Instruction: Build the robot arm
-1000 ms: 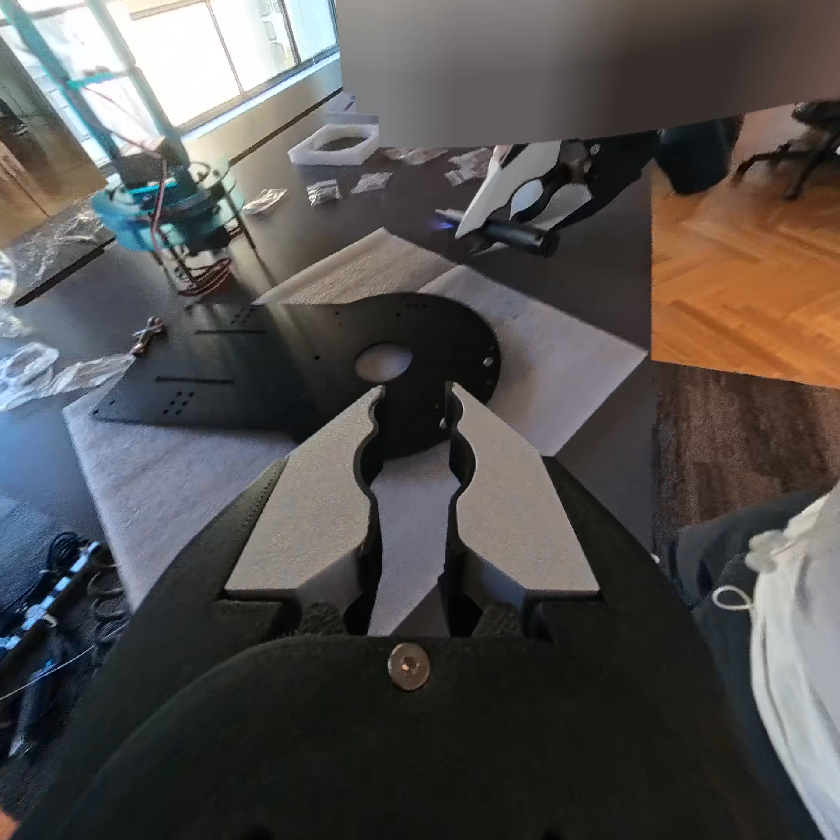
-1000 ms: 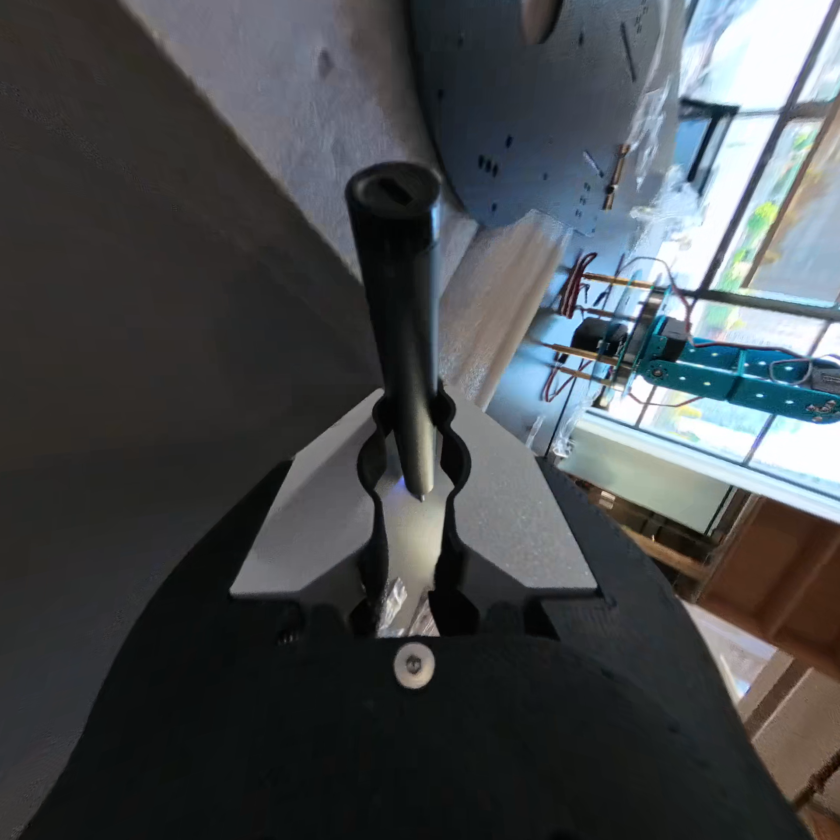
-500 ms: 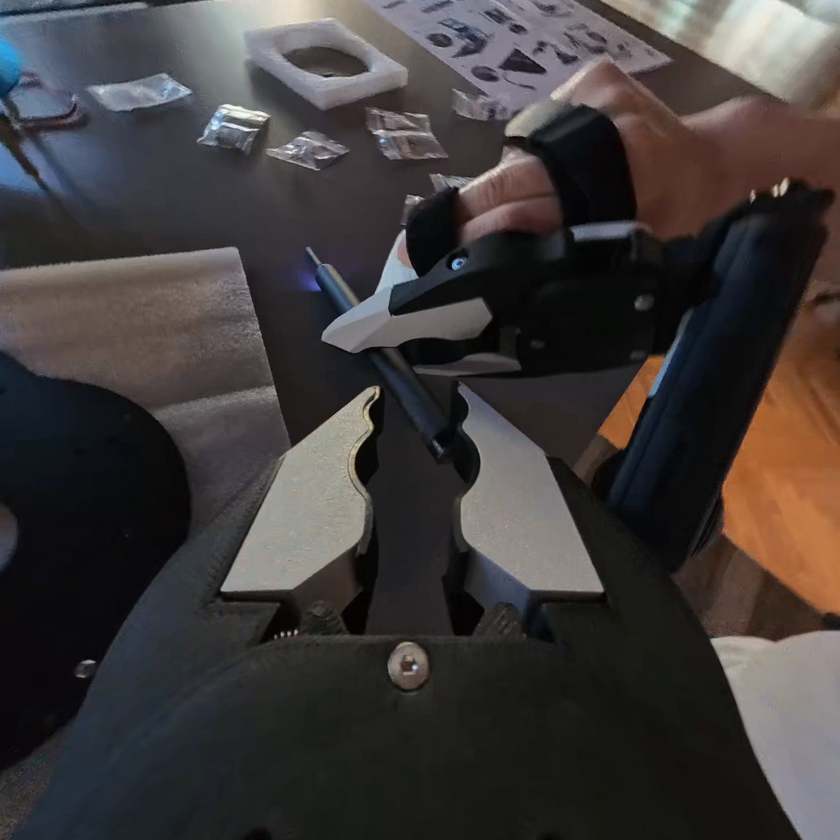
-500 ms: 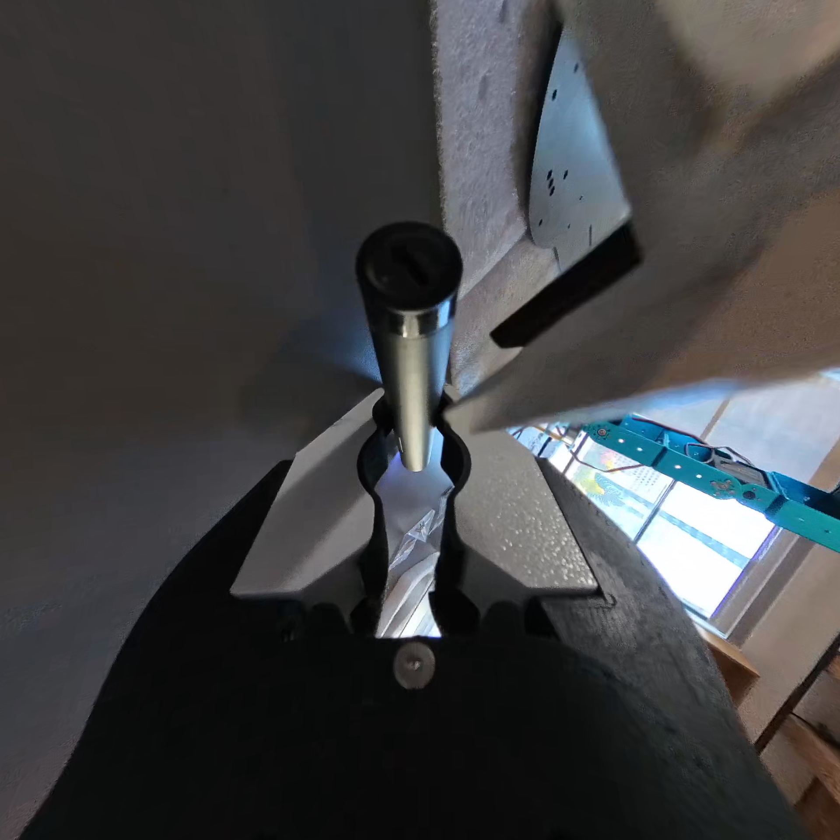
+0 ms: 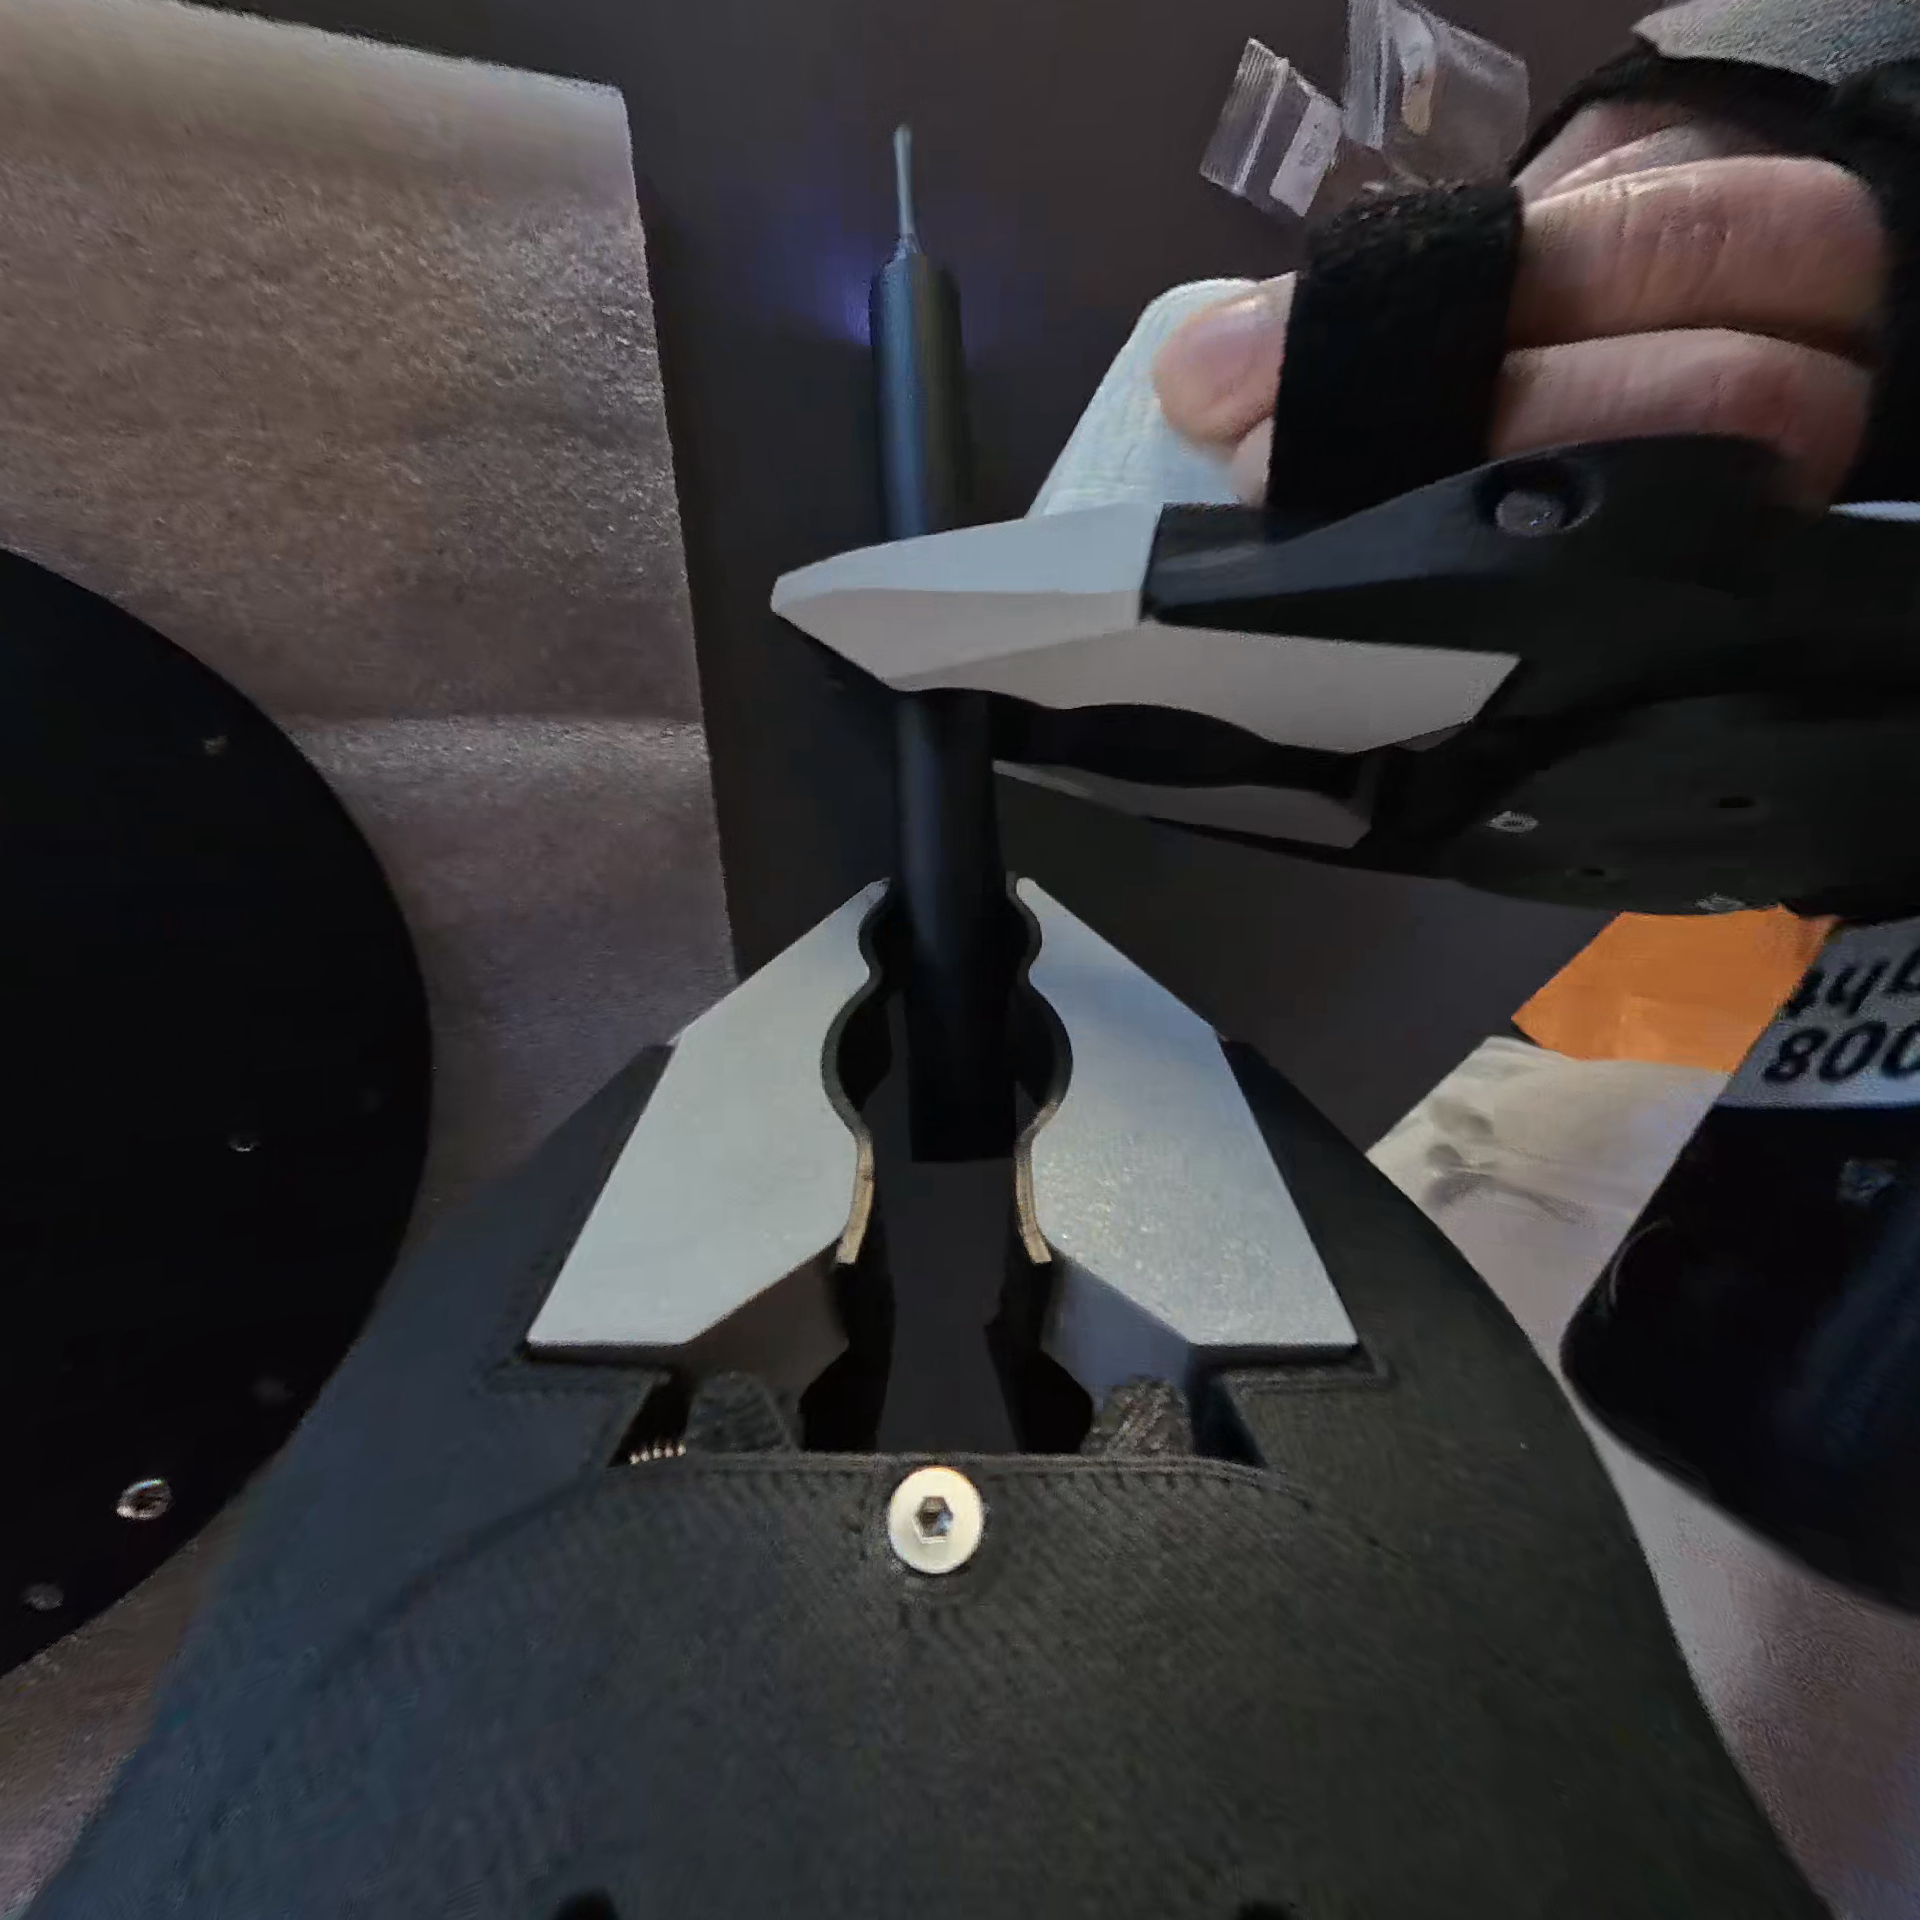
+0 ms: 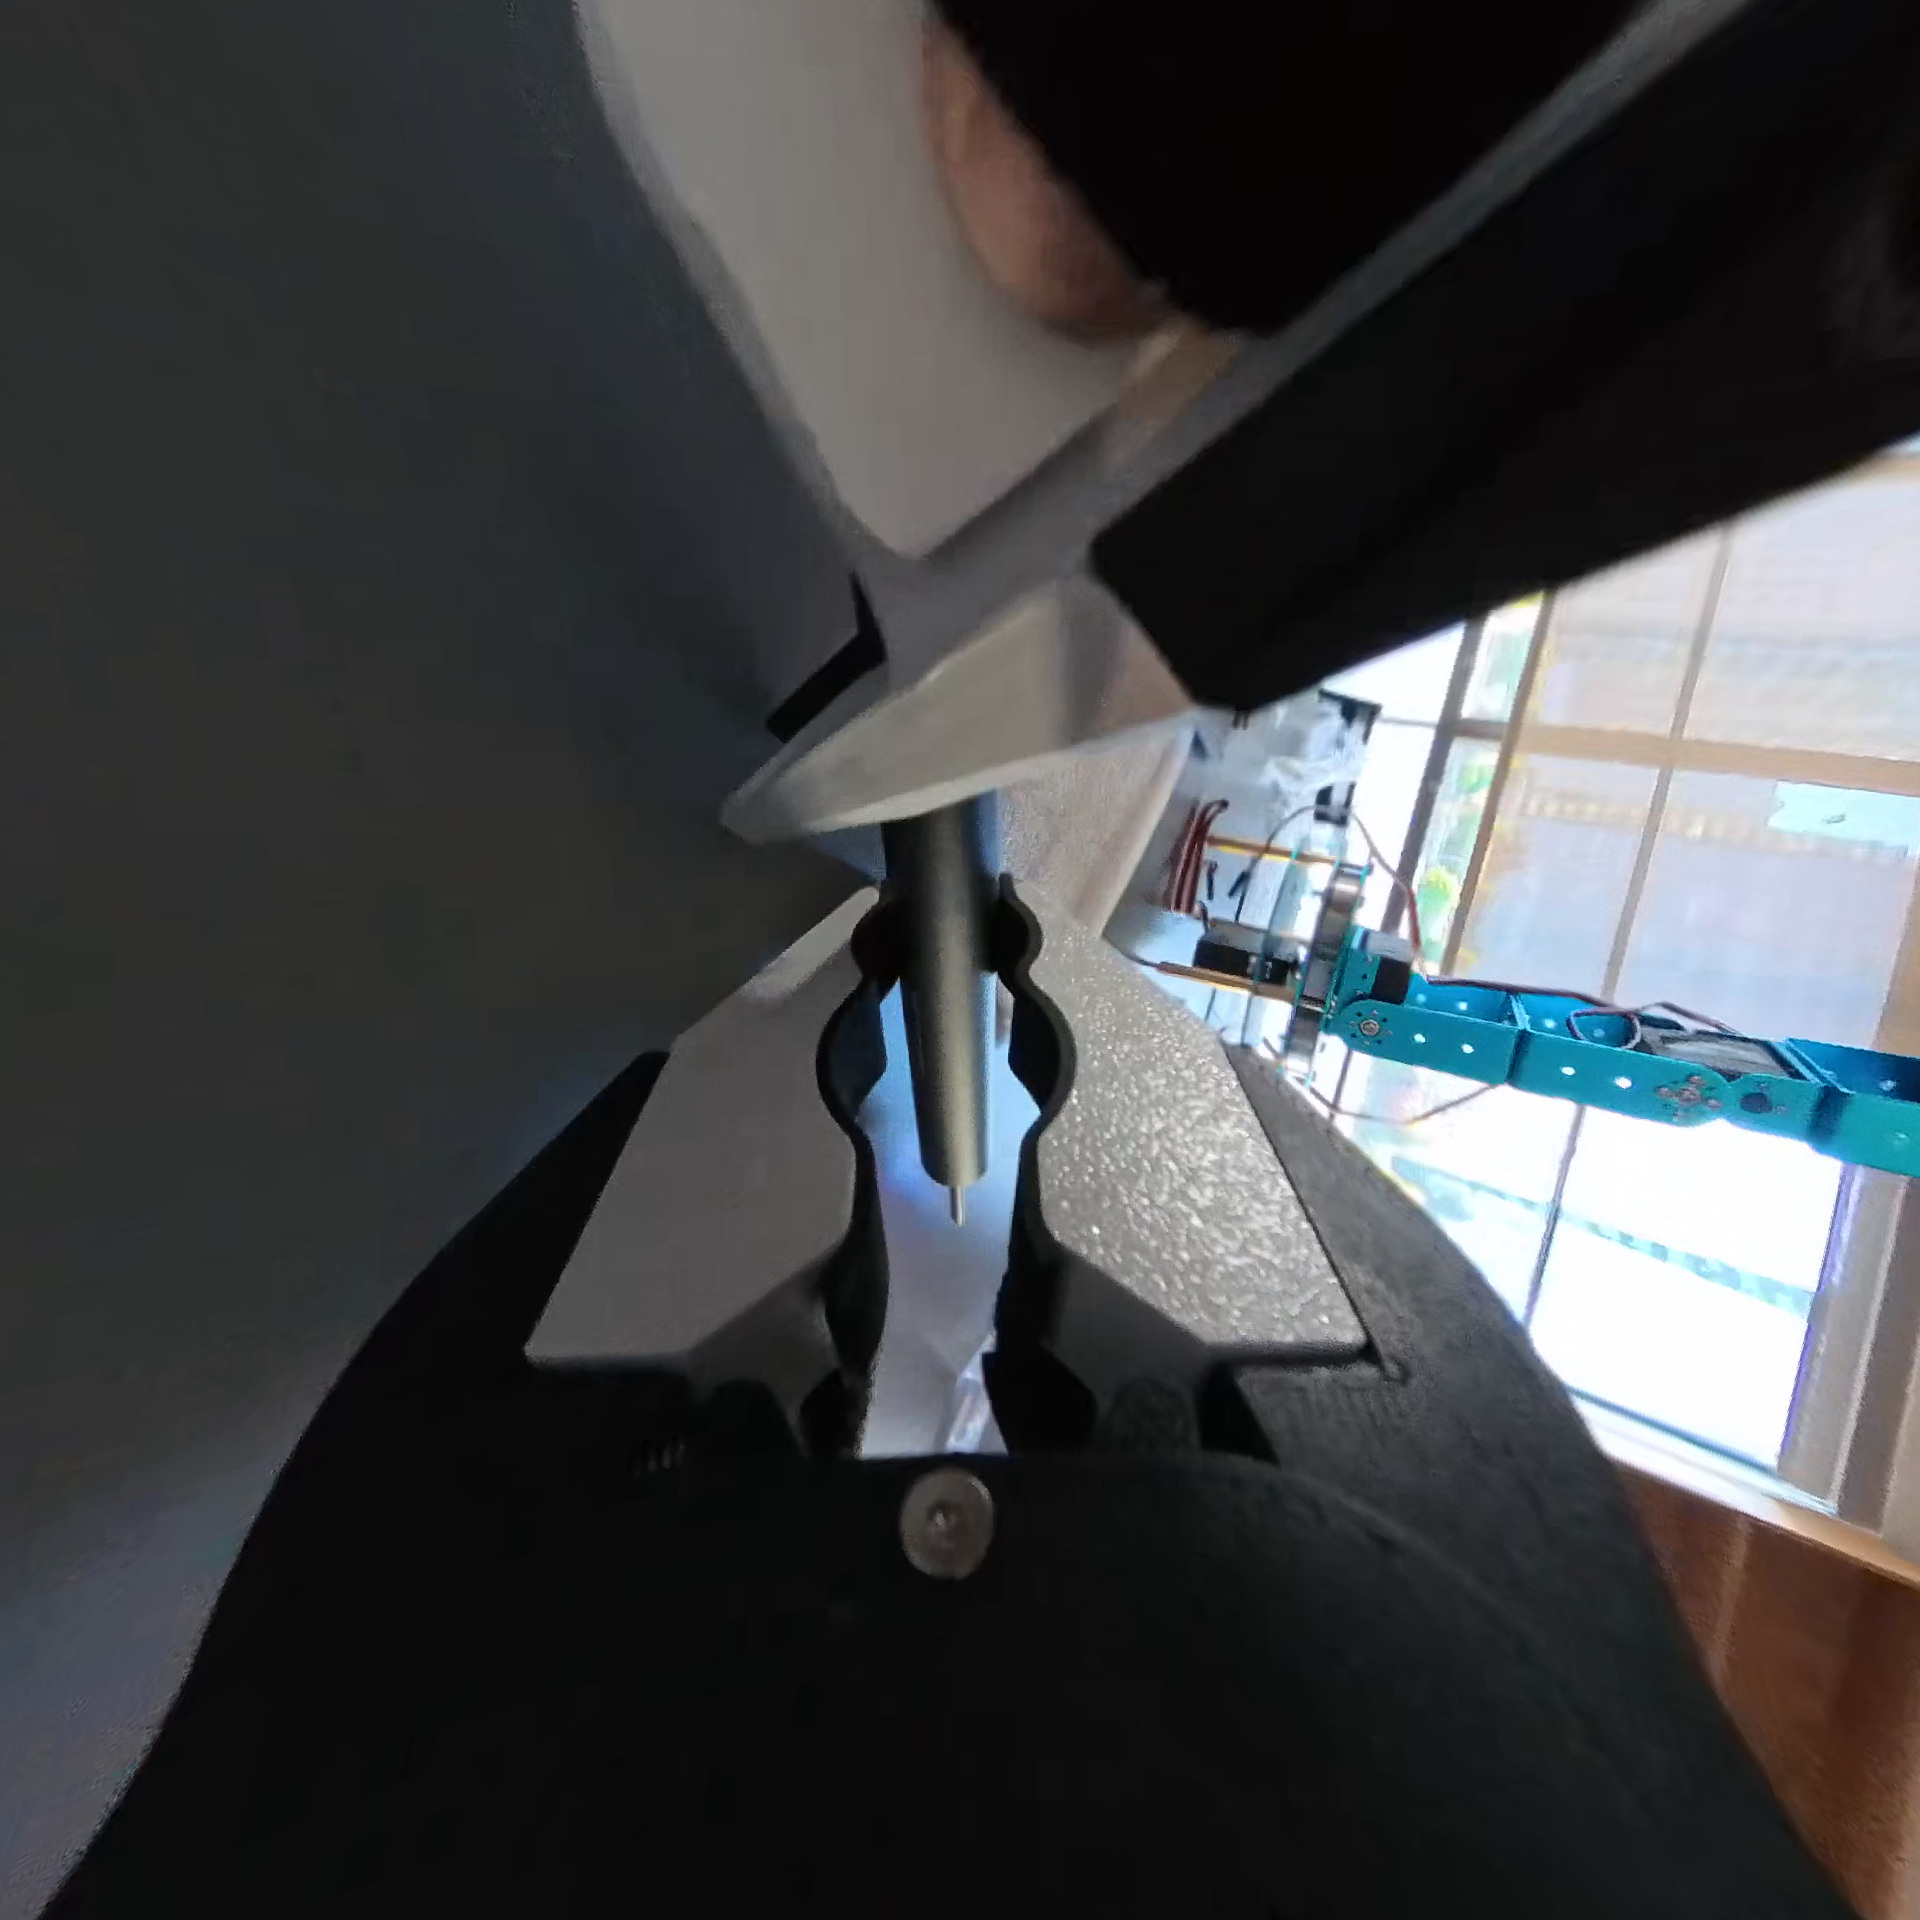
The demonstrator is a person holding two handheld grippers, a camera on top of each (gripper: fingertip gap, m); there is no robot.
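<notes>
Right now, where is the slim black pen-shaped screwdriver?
The slim black pen-shaped screwdriver sits centre in both wrist views, its butt end between the left gripper fingers and its tapered tip end between the right gripper fingers, above the dark table.

— What lies behind?
— A dark table [image 5: 1299,966] with grey foam matting [image 5: 343,416] on its left.
— And the light?
— Bright daylight through a gridded window [image 6: 1683,831] at the far right.
</notes>
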